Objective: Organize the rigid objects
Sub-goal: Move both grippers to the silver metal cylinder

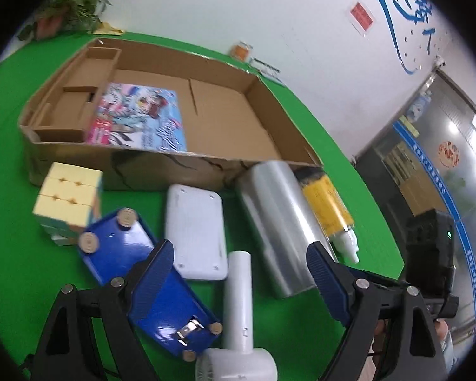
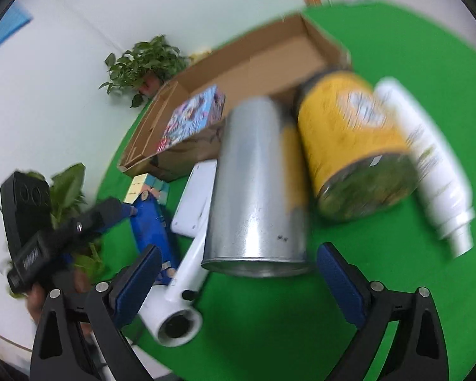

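My left gripper (image 1: pixel 239 249) is open above a white hair-dryer-like device (image 1: pixel 238 289). One of its fingers overlaps a blue flat item with round feet (image 1: pixel 117 247). Around them lie a white rectangular device (image 1: pixel 195 231), a pastel puzzle cube (image 1: pixel 68 200), a silver can (image 1: pixel 276 222) and a yellow bottle with a white nozzle (image 1: pixel 328 203). My right gripper (image 2: pixel 239 250) is open at the near end of the silver can (image 2: pixel 254 184), with its pads clear of it. A yellow jar (image 2: pixel 349 139) and a white bottle (image 2: pixel 428 158) lie to the right of the can.
An open cardboard box (image 1: pixel 263 117) sits behind the objects on the green table (image 1: pixel 16 270), with a colourful flat box (image 1: pixel 139 117) inside. Potted plants (image 2: pixel 146 60) stand by the wall. The other hand's gripper (image 2: pixel 47 238) shows at the left of the right wrist view.
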Demonstrator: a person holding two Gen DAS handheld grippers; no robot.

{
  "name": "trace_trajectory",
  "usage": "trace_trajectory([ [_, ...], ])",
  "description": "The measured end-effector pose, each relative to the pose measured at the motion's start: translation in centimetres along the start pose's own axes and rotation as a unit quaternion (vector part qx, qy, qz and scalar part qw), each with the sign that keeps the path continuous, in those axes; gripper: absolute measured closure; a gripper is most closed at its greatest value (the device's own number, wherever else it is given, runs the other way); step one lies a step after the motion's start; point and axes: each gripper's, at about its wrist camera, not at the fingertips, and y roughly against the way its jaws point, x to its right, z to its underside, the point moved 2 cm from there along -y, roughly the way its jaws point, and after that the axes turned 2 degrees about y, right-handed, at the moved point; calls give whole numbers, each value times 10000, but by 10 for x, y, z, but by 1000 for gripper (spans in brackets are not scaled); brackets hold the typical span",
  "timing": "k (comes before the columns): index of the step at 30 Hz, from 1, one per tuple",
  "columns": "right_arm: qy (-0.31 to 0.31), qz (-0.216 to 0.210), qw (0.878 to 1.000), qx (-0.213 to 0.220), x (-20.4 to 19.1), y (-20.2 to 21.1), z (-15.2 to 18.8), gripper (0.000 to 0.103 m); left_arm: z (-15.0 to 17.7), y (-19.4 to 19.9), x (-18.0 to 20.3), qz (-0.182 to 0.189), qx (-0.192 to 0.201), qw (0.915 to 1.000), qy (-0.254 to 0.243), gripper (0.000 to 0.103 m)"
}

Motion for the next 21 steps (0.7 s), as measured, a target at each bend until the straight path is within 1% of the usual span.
trace_trajectory([
  [1,-76,69,9999,-94,3,-7,0,16,0,-4,4,-5,-71,10000,-60,17],
  [2,-86,227,9995,-200,4,-13,0,21,-1,-9,9,28,-167,9998,-92,17],
  [4,-65,361,9990,-238,5,-18,1,22,-1,-15,13,134,-289,9995,-26,18],
  [5,73,509,9984,-226,-1,-16,1,22,-3,-18,15,215,-359,9991,38,18],
  [7,413,846,9953,-210,-8,-12,6,22,-3,-25,21,488,-540,9973,138,18],
  [9,712,1068,9914,-266,-14,-1,15,22,-2,-35,30,751,-750,9942,150,19],
  [11,1038,1325,9853,-287,-19,12,26,22,2,-47,42,995,-1021,9898,83,19],
  [13,1421,1697,9744,-402,-23,20,39,22,5,-57,47,998,-1224,9874,86,19],
  [14,1584,1791,9693,-578,-25,22,48,21,7,-64,49,980,-1349,9859,110,19],
  [15,1655,1751,9679,-711,-27,23,54,21,8,-70,50,933,-1468,9847,138,19],
  [17,1498,1318,9767,-785,-27,33,59,20,9,-79,50,851,-1586,9835,159,19],
  [19,1001,741,9900,-661,-20,50,50,16,11,-83,49,864,-1678,9819,186,18],
  [20,793,511,9940,-561,-16,55,44,12,12,-86,47,868,-1765,9801,252,18],
  [21,637,306,9963,-480,-12,60,38,10,13,-89,46,851,-1836,9788,317,19],
])
